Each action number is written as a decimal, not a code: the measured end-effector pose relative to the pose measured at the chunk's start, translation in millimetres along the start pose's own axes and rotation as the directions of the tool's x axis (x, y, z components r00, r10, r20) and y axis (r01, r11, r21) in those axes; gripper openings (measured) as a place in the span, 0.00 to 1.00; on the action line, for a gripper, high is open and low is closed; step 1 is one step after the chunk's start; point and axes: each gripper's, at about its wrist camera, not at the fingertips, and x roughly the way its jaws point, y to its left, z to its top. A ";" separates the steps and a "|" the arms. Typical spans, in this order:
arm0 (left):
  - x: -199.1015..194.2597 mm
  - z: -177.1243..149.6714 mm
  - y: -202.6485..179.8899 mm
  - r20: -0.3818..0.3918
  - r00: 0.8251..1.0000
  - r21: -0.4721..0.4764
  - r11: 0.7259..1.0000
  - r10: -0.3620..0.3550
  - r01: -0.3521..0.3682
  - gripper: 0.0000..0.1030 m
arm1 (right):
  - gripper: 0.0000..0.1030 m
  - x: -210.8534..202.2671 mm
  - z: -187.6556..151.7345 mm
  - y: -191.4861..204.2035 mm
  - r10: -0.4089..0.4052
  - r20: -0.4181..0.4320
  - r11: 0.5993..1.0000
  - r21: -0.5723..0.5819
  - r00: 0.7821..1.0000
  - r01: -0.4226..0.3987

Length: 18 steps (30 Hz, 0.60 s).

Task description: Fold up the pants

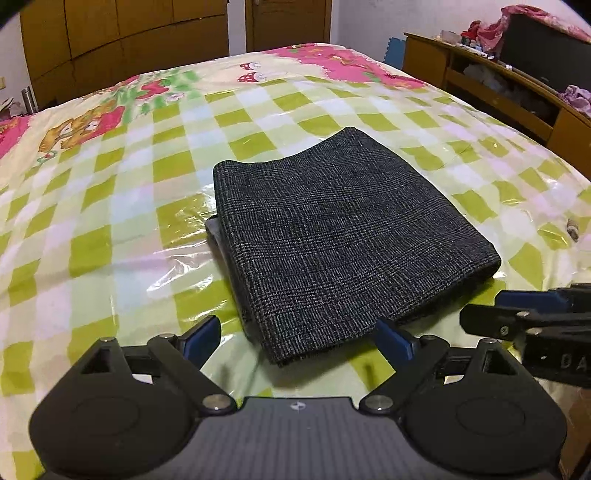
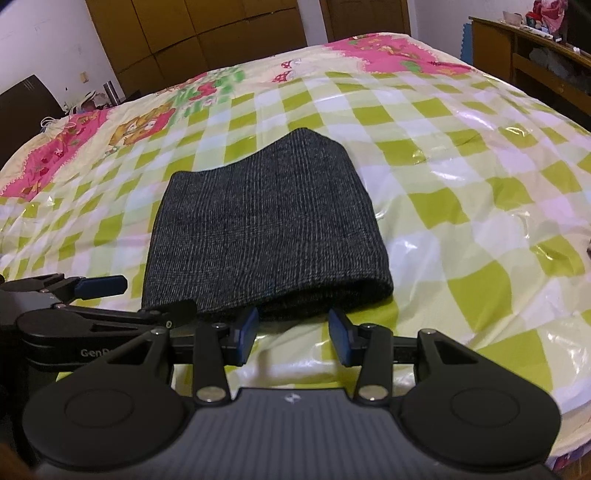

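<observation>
The dark grey plaid pants lie folded into a compact rectangle on the bed. In the left wrist view my left gripper stands wide open, its blue pads either side of the bundle's near corner and not pressing it. The right gripper reaches in from the right, by the bundle's near right edge. In the right wrist view the pants sit straight ahead. My right gripper is partly open just short of the rolled near edge, with only sheet between its pads. The left gripper shows at the left beside the bundle.
The bed has a green-checked cartoon sheet under clear, shiny plastic. Wooden wardrobes stand behind it. A wooden shelf unit with clothes runs along the right. A small object lies near the bed's right edge.
</observation>
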 end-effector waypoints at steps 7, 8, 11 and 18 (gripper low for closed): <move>-6.6 -3.3 -4.8 0.000 1.000 0.004 1.000 0.018 -0.018 0.99 | 0.43 -1.9 -6.2 7.5 0.001 -0.007 1.000 -0.003 1.000 -0.001; -6.9 -4.0 -5.5 -0.004 1.000 0.009 1.000 0.024 -0.024 0.99 | 0.43 -2.1 -7.3 8.2 0.001 -0.008 1.000 -0.001 1.000 -0.001; -7.9 -6.2 -5.6 -0.011 0.999 0.014 0.999 0.034 -0.034 0.99 | 0.43 -2.3 -10.8 9.6 0.005 -0.015 1.000 0.008 1.000 -0.005; -10.0 -8.2 -2.6 -0.016 1.000 -0.003 1.000 0.024 -0.024 0.99 | 0.43 -4.7 -11.1 13.0 -0.003 -0.020 1.000 0.004 1.000 0.003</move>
